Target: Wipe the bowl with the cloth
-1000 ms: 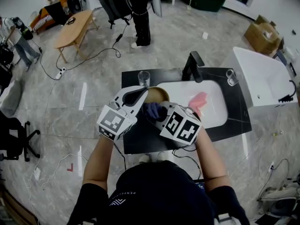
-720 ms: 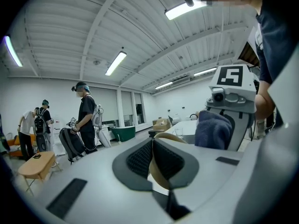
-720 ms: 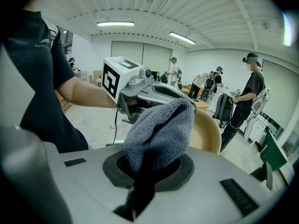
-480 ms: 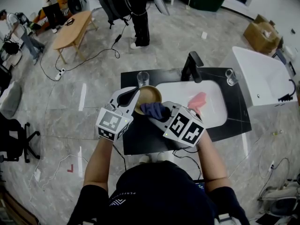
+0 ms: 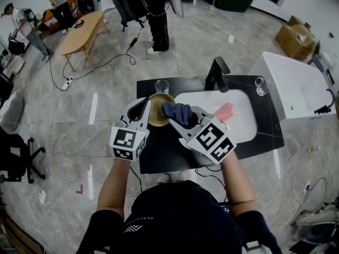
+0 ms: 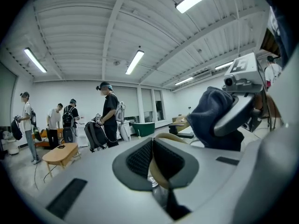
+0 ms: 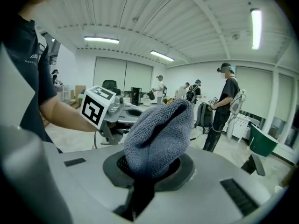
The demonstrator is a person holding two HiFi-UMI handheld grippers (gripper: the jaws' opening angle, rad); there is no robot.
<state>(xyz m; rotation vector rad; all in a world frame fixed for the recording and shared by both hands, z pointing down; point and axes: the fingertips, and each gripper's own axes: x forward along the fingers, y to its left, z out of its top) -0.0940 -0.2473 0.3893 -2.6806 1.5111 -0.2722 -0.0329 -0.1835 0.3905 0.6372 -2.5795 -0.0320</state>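
Note:
In the head view my left gripper (image 5: 145,108) is shut on the left rim of a tan bowl (image 5: 157,110), which it holds tilted above the black counter (image 5: 159,157). My right gripper (image 5: 186,120) is shut on a dark blue cloth (image 5: 177,112) that presses against the bowl's right side. The left gripper view has the bowl's thin rim (image 6: 161,174) clamped between the dark pads (image 6: 138,157), with the cloth (image 6: 210,118) close on the right. The right gripper view is filled by the bunched cloth (image 7: 156,134) rising out of the jaws.
A white sink basin (image 5: 241,128) is set in the counter to the right, with a pink sponge (image 5: 225,111) in it. A black faucet (image 5: 218,74) stands behind it. A drinking glass (image 5: 161,85) sits just behind the bowl. People stand further off on the floor.
The bowl has shifted left and tilted more on edge in the left gripper. The cloth has moved up and right, from the bowl's near side toward its right side.

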